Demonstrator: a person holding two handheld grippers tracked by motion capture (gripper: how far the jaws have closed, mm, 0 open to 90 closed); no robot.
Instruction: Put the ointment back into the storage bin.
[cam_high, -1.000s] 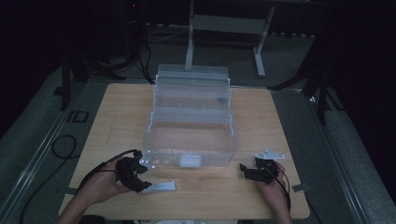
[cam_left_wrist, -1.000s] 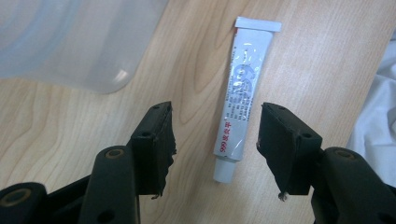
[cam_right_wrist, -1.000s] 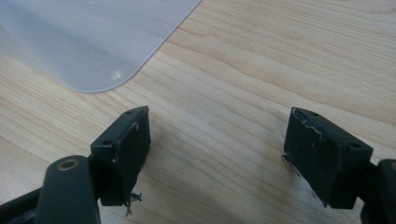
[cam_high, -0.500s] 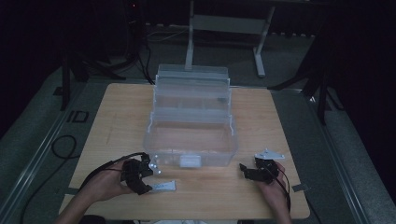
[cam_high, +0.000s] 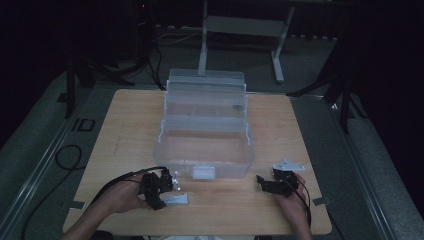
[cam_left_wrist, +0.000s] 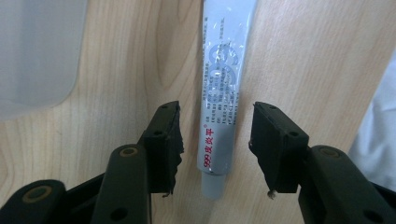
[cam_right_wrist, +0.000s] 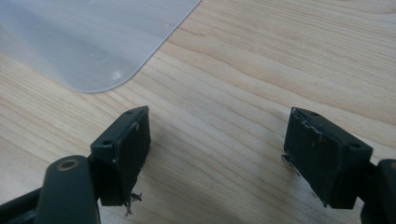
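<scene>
1. Tube (cam_left_wrist: 221, 100): one small grey-white ointment tube with red and blue print lies flat on the wooden table (cam_high: 125, 120), near the front edge; in the high view (cam_high: 177, 200) it is just a pale sliver and the print cannot be read
2. In the left gripper view the far end of the tube is cut off by the top of the picture, and its cap end lies between the two black jaws
3. Left gripper (cam_left_wrist: 215, 140): jaws apart, one on each side of the tube, neither pad touching it (a gap of bare wood shows on both sides); seen from above (cam_high: 162, 192) it is held in the person's left hand (cam_high: 120, 197)
4. Right gripper (cam_right_wrist: 217, 149): jaws wide apart over bare wood, holding nothing; in the high view (cam_high: 261, 181) it sits near the front right of the table
5. One clear plastic box (cam_high: 205, 135) stands open at the table's middle, its tiers stepped back; what is inside is too dim to tell
6. The room beyond the table is dark and hard to make out
</scene>
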